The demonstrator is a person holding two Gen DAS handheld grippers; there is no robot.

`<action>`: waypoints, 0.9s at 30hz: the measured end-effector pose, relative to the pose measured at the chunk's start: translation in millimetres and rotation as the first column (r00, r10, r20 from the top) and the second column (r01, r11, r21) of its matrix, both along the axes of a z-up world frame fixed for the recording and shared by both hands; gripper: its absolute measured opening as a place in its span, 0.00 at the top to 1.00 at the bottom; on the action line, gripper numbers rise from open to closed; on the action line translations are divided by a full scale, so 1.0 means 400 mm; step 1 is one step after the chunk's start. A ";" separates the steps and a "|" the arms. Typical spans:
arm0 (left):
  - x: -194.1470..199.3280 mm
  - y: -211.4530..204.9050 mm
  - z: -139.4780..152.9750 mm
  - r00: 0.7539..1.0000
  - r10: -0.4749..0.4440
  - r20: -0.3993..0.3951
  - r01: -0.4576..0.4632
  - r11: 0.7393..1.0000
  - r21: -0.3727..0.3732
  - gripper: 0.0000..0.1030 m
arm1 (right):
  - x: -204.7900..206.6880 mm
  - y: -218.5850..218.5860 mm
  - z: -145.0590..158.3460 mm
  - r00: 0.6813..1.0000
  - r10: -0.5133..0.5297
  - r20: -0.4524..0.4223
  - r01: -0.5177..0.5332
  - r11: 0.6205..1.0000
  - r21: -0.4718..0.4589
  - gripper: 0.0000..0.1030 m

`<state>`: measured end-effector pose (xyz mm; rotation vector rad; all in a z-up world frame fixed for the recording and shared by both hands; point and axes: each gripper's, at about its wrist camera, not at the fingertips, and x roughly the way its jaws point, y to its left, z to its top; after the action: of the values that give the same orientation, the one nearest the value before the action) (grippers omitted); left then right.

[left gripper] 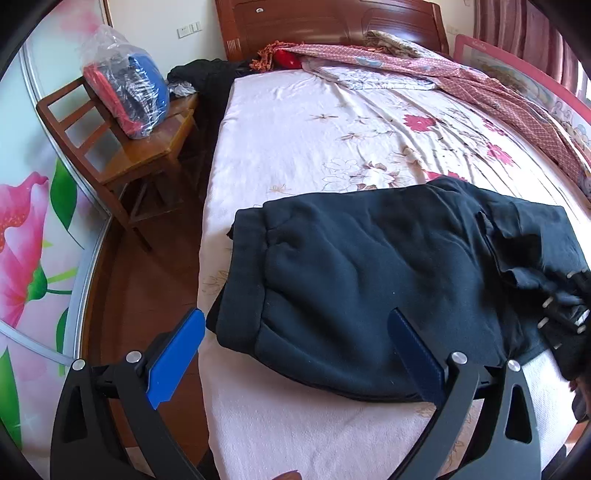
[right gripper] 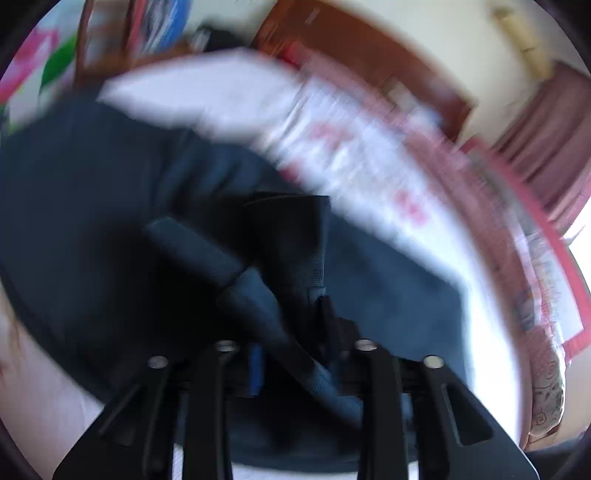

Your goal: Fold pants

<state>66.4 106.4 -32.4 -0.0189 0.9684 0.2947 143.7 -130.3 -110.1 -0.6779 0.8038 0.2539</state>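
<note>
Dark navy fleece pants (left gripper: 369, 266) lie folded into a thick bundle across the near part of the flowered bed sheet (left gripper: 295, 140). My left gripper (left gripper: 295, 314) hovers over the bundle's near left corner, its blue pads (left gripper: 177, 354) wide apart and holding nothing. At the bundle's right end the right gripper (left gripper: 569, 314) meets the loose, rumpled cloth. The right wrist view is blurred. There the right gripper (right gripper: 291, 295) has bunched folds of the pants (right gripper: 92, 203) standing up between its fingers and covering the tips, and this cloth looks sharper than the smeared background.
The bed's left edge (left gripper: 218, 192) drops to a wooden floor. A wooden chair (left gripper: 122, 158) beside it holds a plastic bag of clothes (left gripper: 129, 92). A red patterned quilt (left gripper: 424, 62) and a headboard (left gripper: 325, 22) are at the far end, with a pink rail (left gripper: 517, 70) on the right.
</note>
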 end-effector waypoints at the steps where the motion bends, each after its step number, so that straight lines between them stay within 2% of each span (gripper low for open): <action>1: -0.002 -0.002 0.001 1.000 -0.003 0.000 0.003 1.000 0.012 0.03 | -0.012 0.004 0.002 1.000 0.000 0.012 0.001 1.000 -0.024 0.61; 2: -0.004 -0.002 0.002 1.000 -0.008 0.003 0.008 1.000 0.021 0.03 | -0.016 0.007 0.014 1.000 0.002 0.016 -0.001 1.000 -0.025 0.51; 3: -0.003 0.000 0.000 1.000 -0.009 0.002 0.009 1.000 0.025 0.03 | -0.022 0.003 0.028 1.000 0.007 0.014 -0.007 1.000 -0.002 0.32; 4: -0.002 0.001 -0.002 1.000 -0.007 -0.003 0.007 1.000 0.024 0.03 | -0.033 -0.006 0.039 1.000 0.012 0.013 -0.012 1.000 0.011 0.22; 7: -0.002 0.011 -0.004 1.000 0.003 -0.006 -0.003 1.000 0.013 0.03 | -0.092 -0.033 0.064 0.999 0.054 0.005 -0.054 0.997 0.052 0.21; 9: -0.011 0.019 -0.001 1.000 0.008 0.005 -0.008 1.000 0.018 0.03 | -0.113 -0.070 0.090 0.996 0.078 -0.047 -0.070 0.985 0.159 0.21; 13: -0.031 0.060 -0.002 0.999 0.053 0.007 -0.053 0.998 0.028 0.03 | -0.106 -0.139 0.139 0.994 0.034 -0.104 0.002 0.945 0.327 0.21; 14: -0.035 0.075 -0.005 0.997 0.080 0.000 -0.080 0.996 0.034 0.03 | -0.100 -0.151 0.152 0.997 0.000 -0.077 0.026 0.941 0.337 0.21; 16: -0.037 0.084 -0.010 0.995 0.098 -0.011 -0.097 0.994 0.052 0.03 | -0.098 -0.147 0.156 1.000 -0.016 -0.013 0.019 0.953 0.302 0.21; 18: -0.039 0.087 -0.011 0.994 0.105 -0.018 -0.105 0.994 0.045 0.03 | -0.052 -0.150 0.154 1.000 -0.011 -0.028 0.020 0.939 0.344 0.22; 20: -0.043 0.081 -0.008 0.995 0.096 -0.016 -0.095 0.995 0.033 0.03 | -0.024 -0.131 0.147 1.000 0.003 -0.022 0.004 0.947 0.321 0.29; 22: -0.043 0.069 -0.003 0.997 0.081 -0.006 -0.080 0.996 0.048 0.02 | 0.006 -0.094 0.114 0.997 0.062 -0.035 -0.052 0.973 0.224 0.40; 23: -0.042 0.066 -0.001 0.997 0.073 -0.002 -0.073 0.996 0.048 0.02 | 0.022 -0.083 0.098 0.996 0.080 -0.047 -0.069 0.978 0.197 0.40; 25: -0.038 0.062 0.000 0.998 0.065 0.000 -0.065 0.997 0.038 0.02 | 0.028 -0.072 0.083 0.985 0.137 -0.109 -0.108 0.966 0.235 0.42; 27: -0.033 0.063 -0.003 0.998 0.063 0.001 -0.063 0.998 0.027 0.02 | 0.006 -0.063 0.081 0.975 0.196 -0.106 -0.164 0.953 0.253 0.42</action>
<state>53.3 131.7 -33.8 -0.0248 0.9644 0.3655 146.1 -155.6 -77.6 -0.5067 0.8193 0.5587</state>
